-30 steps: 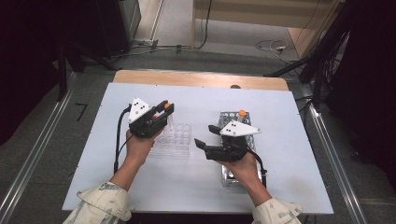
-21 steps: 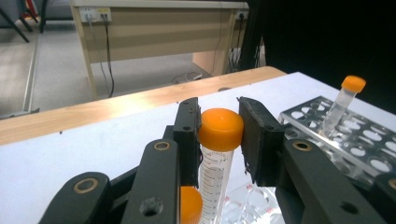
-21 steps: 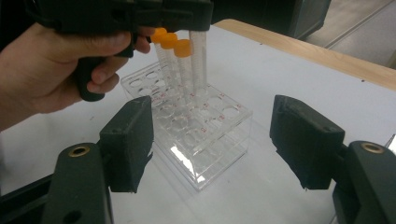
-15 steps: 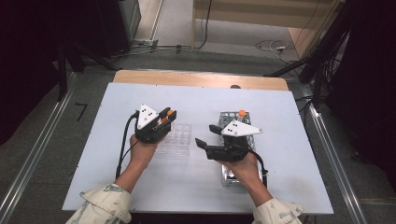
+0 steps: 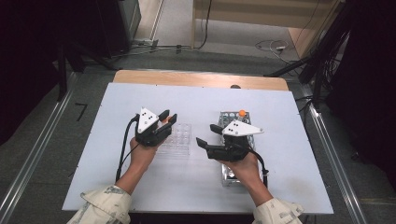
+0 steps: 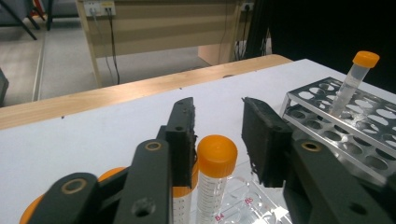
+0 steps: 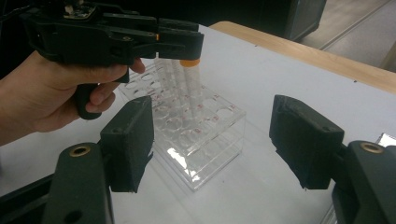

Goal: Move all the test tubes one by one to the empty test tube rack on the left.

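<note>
change: left claw (image 6: 218,126) has just been opening; a second ago it sat further right over the clear rack, now it is at the rack's far-left corner; right claw unmoved
tube: orange-capped tube (image 6: 215,175) stands upright in the clear rack (image 7: 205,135), between the left claw's jaws, a gap showing on each side of the cap; cap sits just below the jaw tips
tube look: clear plastic body, printed graduation marks, flat orange screw cap; a second orange cap just left of it, mostly hidden by the jaw
left claw: spread slightly, pads off the tube, pinching nothing
clear rack: transparent, rows of round holes, red labels; on the white worktop (image 5: 280,107)
right claw: (image 7: 212,140) spread wide, nothing between the jaws, pointed at the clear rack from its right
metal rack: (image 6: 348,121) right of the clear rack, one orange-capped tube leaning in it
</note>
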`<action>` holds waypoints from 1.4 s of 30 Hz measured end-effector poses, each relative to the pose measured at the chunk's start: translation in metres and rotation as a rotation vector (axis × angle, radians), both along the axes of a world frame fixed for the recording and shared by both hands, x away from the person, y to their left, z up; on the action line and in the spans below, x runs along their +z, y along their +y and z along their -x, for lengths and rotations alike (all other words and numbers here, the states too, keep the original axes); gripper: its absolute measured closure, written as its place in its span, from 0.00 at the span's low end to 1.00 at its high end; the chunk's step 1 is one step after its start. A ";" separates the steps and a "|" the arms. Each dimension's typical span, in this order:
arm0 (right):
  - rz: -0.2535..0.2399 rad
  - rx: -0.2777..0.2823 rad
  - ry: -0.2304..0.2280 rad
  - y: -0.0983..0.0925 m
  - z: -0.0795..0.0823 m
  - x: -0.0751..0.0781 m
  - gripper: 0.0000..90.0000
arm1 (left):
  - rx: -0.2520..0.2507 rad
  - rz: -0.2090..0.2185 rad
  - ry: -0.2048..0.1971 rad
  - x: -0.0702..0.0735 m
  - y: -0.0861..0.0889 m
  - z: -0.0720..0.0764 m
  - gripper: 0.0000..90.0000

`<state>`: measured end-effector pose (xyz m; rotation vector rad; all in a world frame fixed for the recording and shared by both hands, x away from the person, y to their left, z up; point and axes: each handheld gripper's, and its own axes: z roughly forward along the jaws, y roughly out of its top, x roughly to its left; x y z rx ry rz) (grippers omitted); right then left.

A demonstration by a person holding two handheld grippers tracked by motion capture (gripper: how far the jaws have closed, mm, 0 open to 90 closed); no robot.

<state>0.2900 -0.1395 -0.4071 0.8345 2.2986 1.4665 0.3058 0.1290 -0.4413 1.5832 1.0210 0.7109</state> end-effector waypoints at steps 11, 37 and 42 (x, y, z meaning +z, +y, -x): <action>-0.015 -0.096 -0.033 -0.025 -0.012 0.001 0.32 | -0.025 0.033 -0.014 0.014 -0.007 0.009 0.30; 0.033 -0.341 -0.068 -0.087 -0.055 -0.030 0.35 | -0.086 0.041 0.024 0.016 -0.018 0.024 0.20; 0.044 -0.343 -0.060 -0.088 -0.064 -0.041 0.39 | -0.095 0.037 0.029 0.015 -0.021 0.025 0.20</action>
